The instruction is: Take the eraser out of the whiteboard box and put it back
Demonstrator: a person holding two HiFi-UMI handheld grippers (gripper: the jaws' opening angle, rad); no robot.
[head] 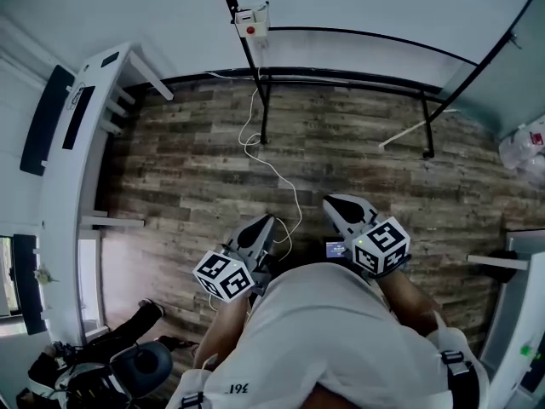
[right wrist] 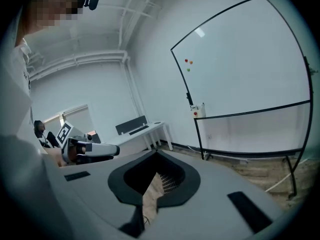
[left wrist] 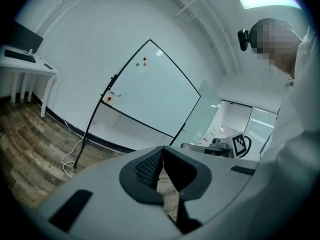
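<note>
The whiteboard (head: 358, 24) stands on its black frame at the far side of the wooden floor. A small white box with a red dot (head: 251, 22) hangs on the frame's left post; it also shows in the left gripper view (left wrist: 112, 97) and the right gripper view (right wrist: 198, 110). No eraser can be made out; the box's inside is hidden. My left gripper (head: 262, 225) and right gripper (head: 334, 203) are held close to the body, far from the board. In their own views the left gripper (left wrist: 161, 150) and right gripper (right wrist: 156, 155) are shut with nothing between the jaws.
A white desk (head: 81, 135) runs along the left wall. A white cable (head: 274, 170) trails across the floor from the board. A dark chair and bag (head: 128, 366) sit at the bottom left, a plastic bag (head: 528, 147) at the right.
</note>
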